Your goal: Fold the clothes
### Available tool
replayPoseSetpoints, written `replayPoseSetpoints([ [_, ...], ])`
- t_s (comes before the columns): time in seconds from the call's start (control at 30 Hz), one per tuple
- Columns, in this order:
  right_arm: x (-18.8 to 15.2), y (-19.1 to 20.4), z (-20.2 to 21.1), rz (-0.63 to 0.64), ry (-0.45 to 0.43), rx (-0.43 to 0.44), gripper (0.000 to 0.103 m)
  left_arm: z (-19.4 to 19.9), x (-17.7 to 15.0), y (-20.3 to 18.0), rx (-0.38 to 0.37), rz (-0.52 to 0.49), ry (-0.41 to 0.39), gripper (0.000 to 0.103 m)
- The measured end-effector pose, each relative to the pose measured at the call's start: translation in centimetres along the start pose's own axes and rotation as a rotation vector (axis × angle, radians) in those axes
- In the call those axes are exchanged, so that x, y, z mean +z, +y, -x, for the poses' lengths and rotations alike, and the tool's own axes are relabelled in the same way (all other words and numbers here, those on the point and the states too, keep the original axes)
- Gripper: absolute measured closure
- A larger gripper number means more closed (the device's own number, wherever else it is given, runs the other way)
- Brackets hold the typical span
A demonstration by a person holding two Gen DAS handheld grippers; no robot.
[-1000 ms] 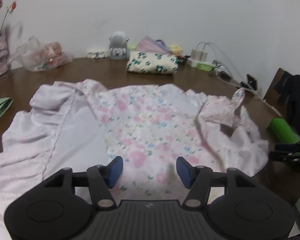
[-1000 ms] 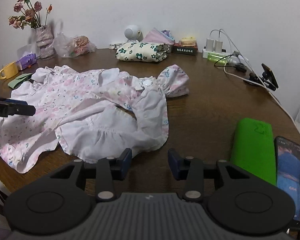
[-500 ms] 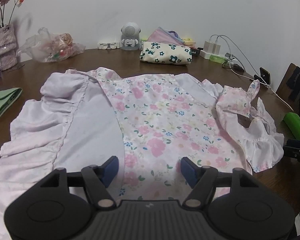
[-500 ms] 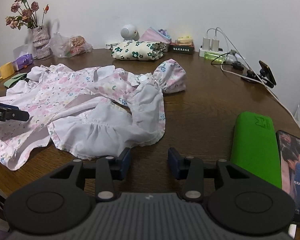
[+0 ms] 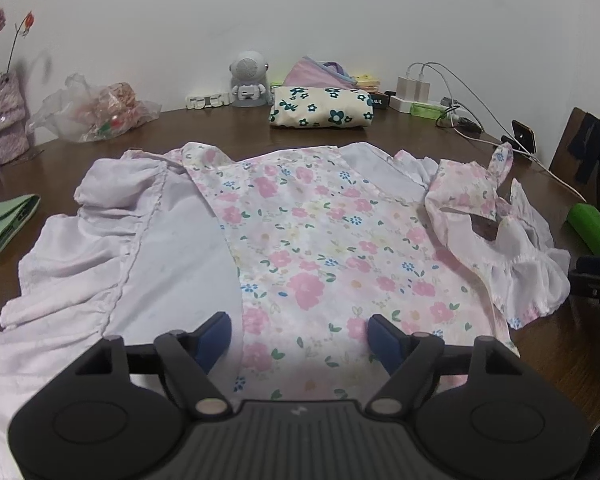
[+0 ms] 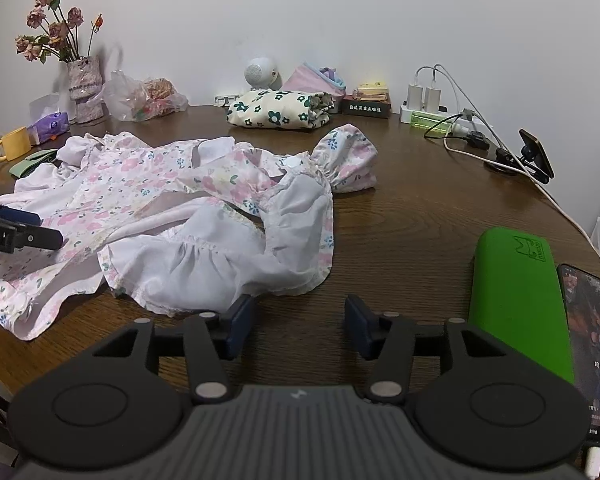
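A: What covers the worktop [image 6: 412, 216]?

B: A floral dress [image 5: 312, 248] lies spread over its near left part, pale lining turned up at both sides, one ruffled sleeve [image 6: 352, 156] bunched toward the middle. Its near hem runs under the left tongs [image 5: 298, 336] and is cut off there.

A: And those tongs?

B: Parted wide above the cloth, holding nothing. The right tongs [image 6: 300, 320] are likewise released, over bare wood just beside the dress's white ruffle.

A: Any writing?

B: A green case [image 6: 520, 304] to the right bears a small embossed animal mark with letters too faint to read. The phone [image 6: 590, 344] beside it shows people on screen and a few small characters; its edge is cut off. On the side of the left tongs, seen from the right wrist view, "bot.AI" shows, the start hidden by the frame.

A: Further back?

B: A folded flowered cloth [image 6: 280, 112], then a dark box [image 6: 366, 106] with a line of pale characters, illegible. The power strip [image 6: 432, 114] carries two white chargers.
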State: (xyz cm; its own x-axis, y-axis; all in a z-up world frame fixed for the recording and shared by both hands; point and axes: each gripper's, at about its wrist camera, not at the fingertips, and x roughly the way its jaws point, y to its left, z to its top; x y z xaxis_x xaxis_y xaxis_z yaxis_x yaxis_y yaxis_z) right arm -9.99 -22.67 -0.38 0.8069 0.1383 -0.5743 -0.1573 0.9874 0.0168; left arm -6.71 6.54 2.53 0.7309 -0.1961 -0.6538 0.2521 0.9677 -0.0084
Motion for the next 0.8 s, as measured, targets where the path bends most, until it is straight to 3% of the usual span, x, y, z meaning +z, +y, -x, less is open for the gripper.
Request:
replayPoseSetpoints([
  [0.6,0.0,0.0,-0.1,-0.003,-0.001,-0.002,0.045,-0.1,-0.2,0.0,0.002,-0.023,-0.005,0.023],
  [0.8,0.3,-1.1,1.5,-0.037,-0.042,0.02,0.045,1.0,0.7,0.9,-0.057,0.062,-0.034,0.025],
])
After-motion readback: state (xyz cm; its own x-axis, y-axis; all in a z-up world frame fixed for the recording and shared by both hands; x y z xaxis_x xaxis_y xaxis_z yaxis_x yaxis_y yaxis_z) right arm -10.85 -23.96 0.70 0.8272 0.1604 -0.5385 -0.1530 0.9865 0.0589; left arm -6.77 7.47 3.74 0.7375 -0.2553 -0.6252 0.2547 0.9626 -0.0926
